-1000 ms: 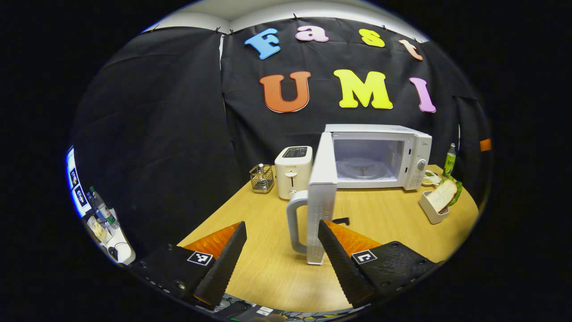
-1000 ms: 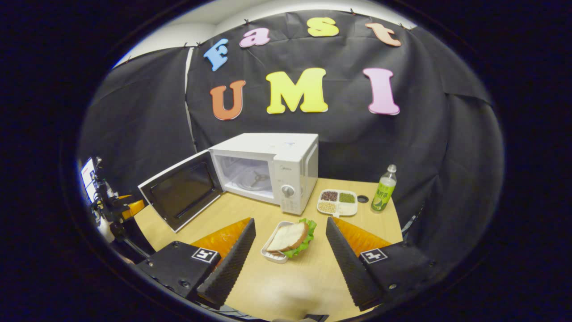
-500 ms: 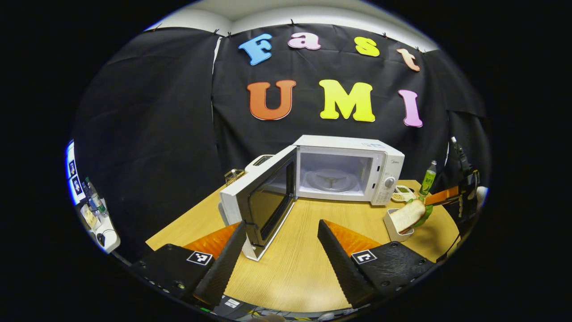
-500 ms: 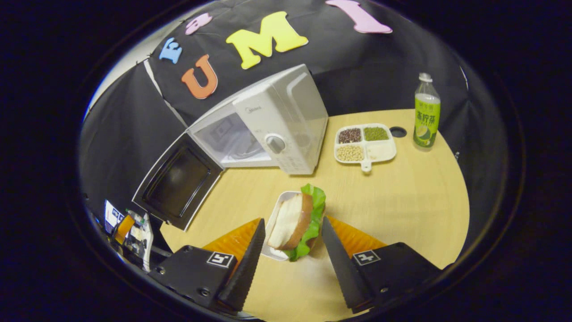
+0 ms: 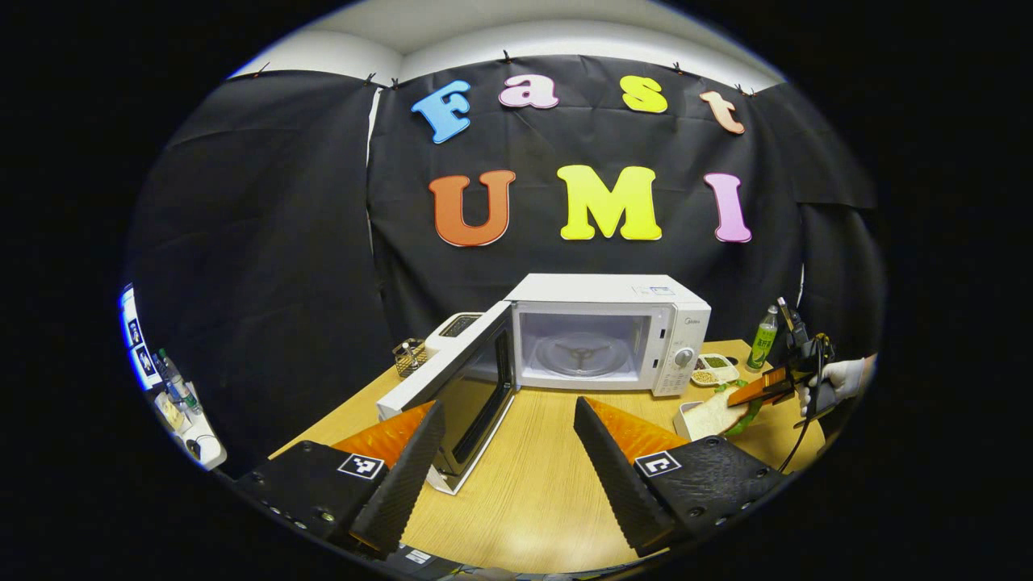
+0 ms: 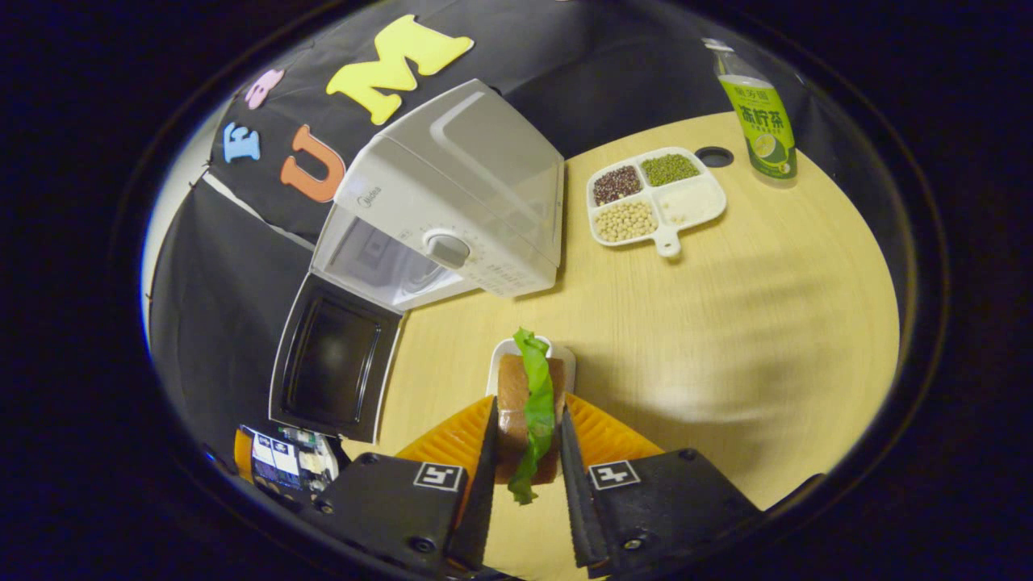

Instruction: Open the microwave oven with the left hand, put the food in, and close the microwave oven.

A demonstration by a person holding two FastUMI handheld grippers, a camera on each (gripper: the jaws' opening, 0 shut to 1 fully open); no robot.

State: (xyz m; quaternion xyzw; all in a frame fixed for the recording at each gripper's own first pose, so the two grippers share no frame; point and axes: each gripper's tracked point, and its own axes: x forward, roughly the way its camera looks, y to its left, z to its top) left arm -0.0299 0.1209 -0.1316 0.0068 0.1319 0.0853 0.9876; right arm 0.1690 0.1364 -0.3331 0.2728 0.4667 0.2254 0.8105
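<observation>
microwave (image 5: 609,331) door (image 5: 452,379) open, cavity bare. right gripper (image 6: 524,452) closed around the sandwich (image 6: 526,403), fingers at both sides, over its white tray (image 6: 565,359) on the table (image 6: 726,323). left gripper (image 5: 508,452) spread wide, holding nothing. judgement: lift straight, keep level, clear the door edge. firmness of grip unclear; sandwich underside hidden.

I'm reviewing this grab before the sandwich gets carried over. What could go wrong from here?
1. The right gripper closes on the sandwich sideways; the lettuce hangs loose and might slip out when lifted.
2. The sandwich sits in a small white holder, which may come up with it or tip.
3. The microwave door stands near the left gripper, which could knock it.
</observation>
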